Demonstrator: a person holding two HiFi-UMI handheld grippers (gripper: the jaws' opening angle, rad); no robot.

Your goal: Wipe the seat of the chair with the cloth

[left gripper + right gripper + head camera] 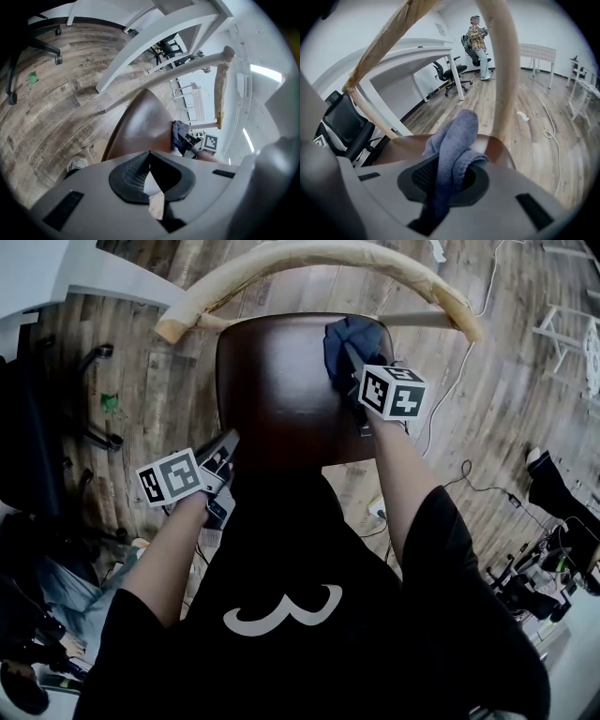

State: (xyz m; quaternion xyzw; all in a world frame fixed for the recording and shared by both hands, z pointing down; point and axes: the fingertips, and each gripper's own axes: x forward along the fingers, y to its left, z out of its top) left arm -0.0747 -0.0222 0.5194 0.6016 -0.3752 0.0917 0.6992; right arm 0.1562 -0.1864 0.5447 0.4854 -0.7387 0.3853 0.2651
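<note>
Fingers of the right gripper (pixel 451 171) pinch a bunched blue cloth (pixel 458 133), which lies on the far right part of the brown chair seat (pixel 272 390). The left gripper (pixel 150 159) seems to have its fingers pressed together on nothing, though that view is dim. Only the head view shows it off the seat's near left corner. Only the right gripper view shows a person (pixel 478 40) standing across the room.

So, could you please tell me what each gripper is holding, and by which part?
The right gripper holds the cloth by a bunched-up fold, against the chair seat. The left gripper is shut on nothing.
</note>
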